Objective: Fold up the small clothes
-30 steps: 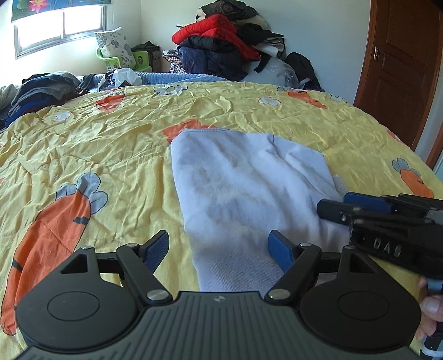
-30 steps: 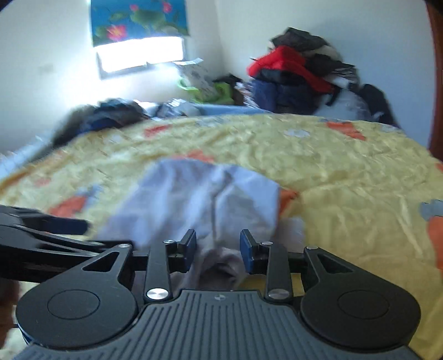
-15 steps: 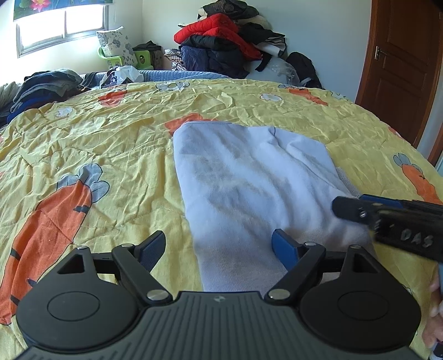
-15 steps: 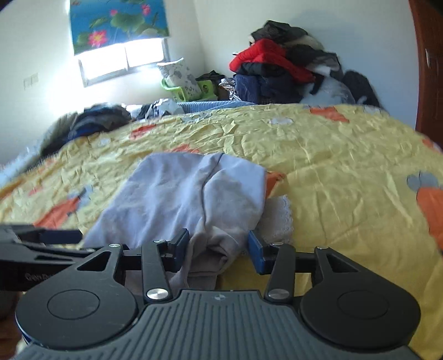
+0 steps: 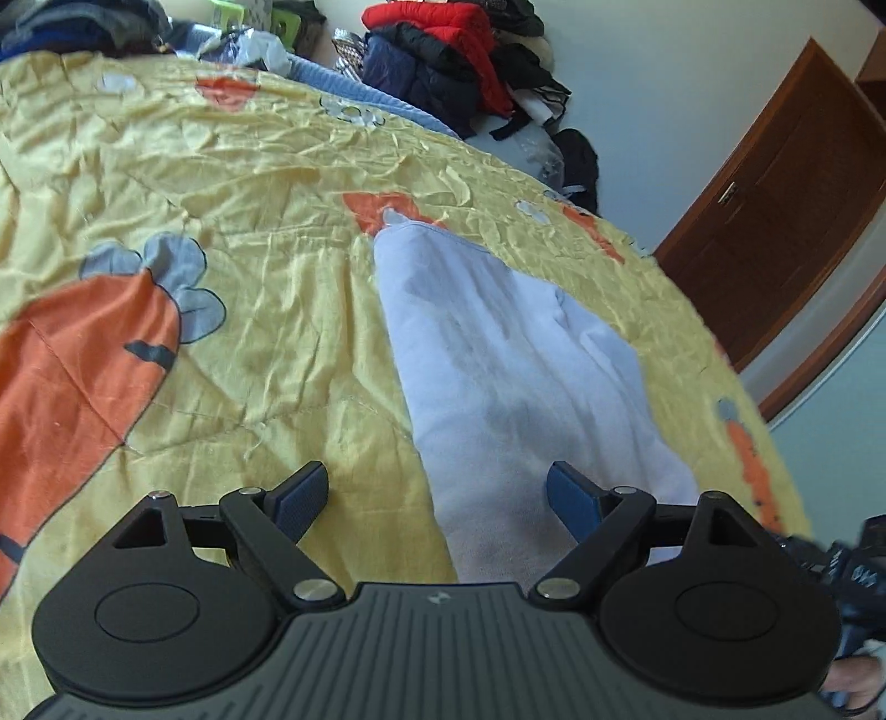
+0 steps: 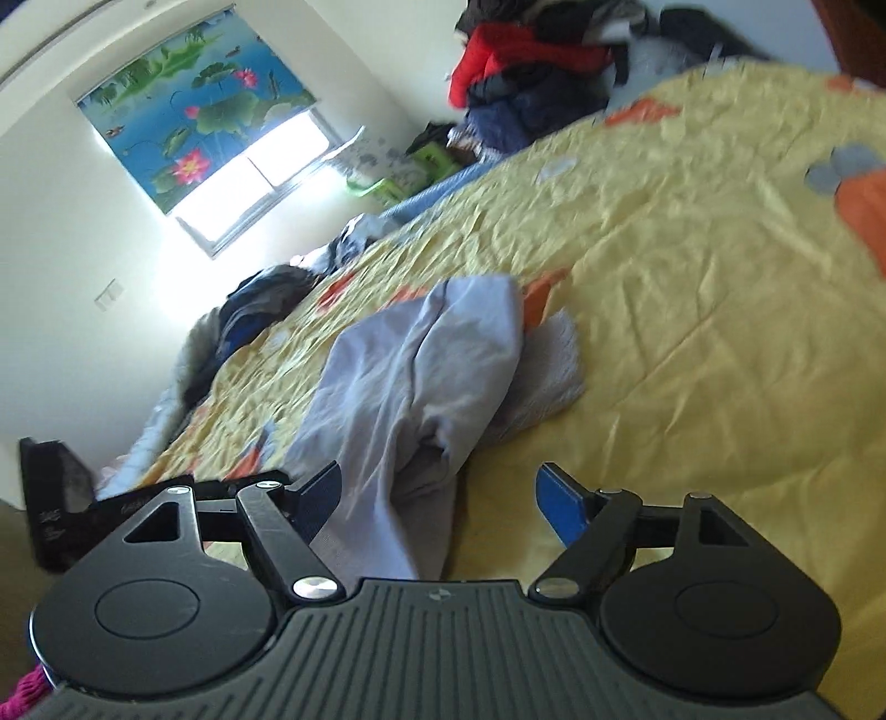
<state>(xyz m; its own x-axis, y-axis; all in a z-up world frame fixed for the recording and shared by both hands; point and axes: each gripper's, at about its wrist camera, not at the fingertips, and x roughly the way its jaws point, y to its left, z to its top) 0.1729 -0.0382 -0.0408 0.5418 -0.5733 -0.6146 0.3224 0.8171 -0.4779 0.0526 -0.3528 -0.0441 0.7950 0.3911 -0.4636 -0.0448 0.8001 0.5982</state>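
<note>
Fingers (image 6: 326,493) tilted, spread over pale garment (image 6: 421,376).

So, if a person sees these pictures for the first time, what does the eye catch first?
Probably the bright yellow bedcover with big orange carrots, which fills most of both views. In its middle lies a pale blue garment, partly folded, running away from the open left gripper. Behind the bed, a heap of clothes with a red jacket stands against the wall.

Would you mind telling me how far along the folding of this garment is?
Partly done: the pale garment lies on the quilt folded lengthwise. Nothing is held; the left tool is open, and the right tool has just been opening. The bunched near end still needs folding.
</note>
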